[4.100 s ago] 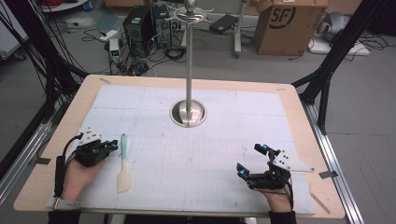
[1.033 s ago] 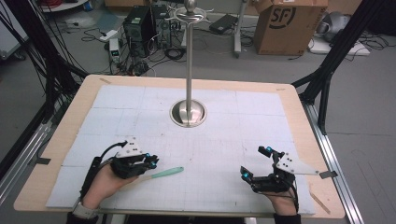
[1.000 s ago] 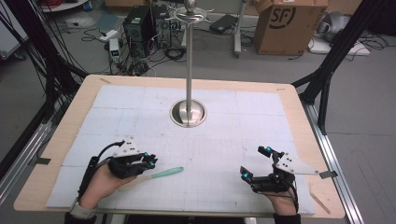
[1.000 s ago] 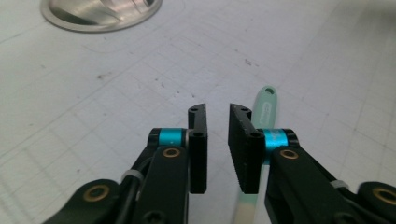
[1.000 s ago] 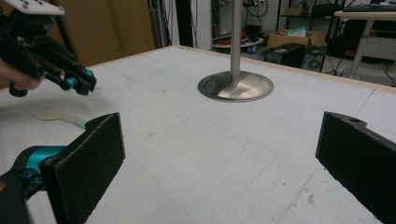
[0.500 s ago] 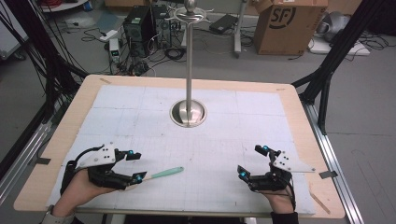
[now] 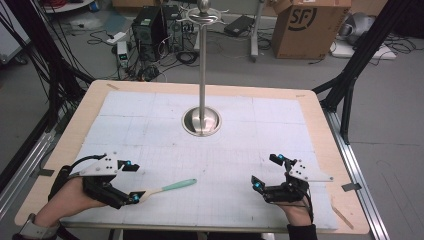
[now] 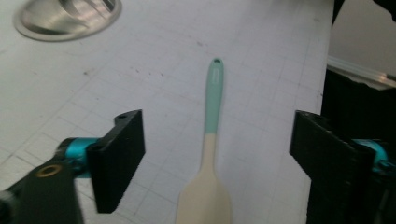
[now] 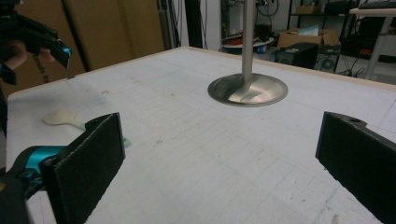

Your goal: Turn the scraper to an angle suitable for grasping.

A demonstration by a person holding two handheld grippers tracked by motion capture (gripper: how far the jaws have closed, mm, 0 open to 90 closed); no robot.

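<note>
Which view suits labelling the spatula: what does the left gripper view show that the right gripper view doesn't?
Left gripper view: the spatula lengthwise, from the hole at its teal handle's tip to the cream blade, flat on the white gridded mat. Right gripper view: the stand's pole rising from its round metal base, with shelves beyond the table; a jaw hides most of the spatula's handle. Both: spatula, base, mat.

A wooden-edged table [image 7: 320, 107] is covered across most of its top by a white gridded mat [image 7: 240, 150]. On the mat a round metal stand base [image 7: 201, 121] (with an upright pole) is set toward the far middle, and a mint-handled spatula [image 7: 167, 188] is laid flat near the front left.
</note>
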